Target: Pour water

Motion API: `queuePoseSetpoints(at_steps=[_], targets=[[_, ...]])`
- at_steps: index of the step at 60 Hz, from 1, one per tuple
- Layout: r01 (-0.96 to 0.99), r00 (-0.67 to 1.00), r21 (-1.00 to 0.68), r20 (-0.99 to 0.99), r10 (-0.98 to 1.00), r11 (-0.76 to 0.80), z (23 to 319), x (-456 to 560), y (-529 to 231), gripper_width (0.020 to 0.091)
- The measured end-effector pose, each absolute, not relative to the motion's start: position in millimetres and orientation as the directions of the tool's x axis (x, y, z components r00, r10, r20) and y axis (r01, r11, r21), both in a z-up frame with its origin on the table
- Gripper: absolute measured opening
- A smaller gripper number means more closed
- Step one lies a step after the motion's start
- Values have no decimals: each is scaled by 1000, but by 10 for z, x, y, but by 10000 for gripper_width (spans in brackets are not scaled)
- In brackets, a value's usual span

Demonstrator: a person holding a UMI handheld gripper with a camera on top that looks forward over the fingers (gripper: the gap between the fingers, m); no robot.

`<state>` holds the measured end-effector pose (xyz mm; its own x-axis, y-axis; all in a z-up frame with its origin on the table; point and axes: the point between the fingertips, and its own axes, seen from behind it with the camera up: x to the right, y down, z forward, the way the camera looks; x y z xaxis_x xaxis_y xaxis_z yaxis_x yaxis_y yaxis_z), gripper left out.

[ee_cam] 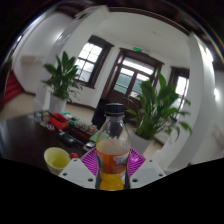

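The gripper (pixel 112 172) holds the bottle (pixel 113 150) upright with both fingers closed on it — pouring into the yellow cup (pixel 57 158) is not yet begun.

My gripper (pixel 112 170) has white fingers with magenta pads (pixel 90 163) on their inner faces. The bottle (pixel 113 150) between them is clear, with a dark cap, a pale label band and orange-amber liquid in its lower part. Just beside it sits a yellow cup (pixel 57 158). The table (pixel 25 140) is dark, almost black. Beyond it, leafy green plants (pixel 160 105) stand in white pots, against white walls and dark brown window frames (pixel 92 60).
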<state>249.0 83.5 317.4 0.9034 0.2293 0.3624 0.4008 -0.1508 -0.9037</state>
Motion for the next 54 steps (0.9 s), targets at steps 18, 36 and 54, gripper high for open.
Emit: queuePoseSetpoints(at_steps=[18, 36, 54], targets=[[68, 968, -977, 16, 251, -201, 2800, 2304, 1023, 333], [52, 972, -983, 10, 234, -174, 2560, 2332, 1035, 336], [46, 979, -974, 0, 205, -220, 2488, 2414, 966, 730]])
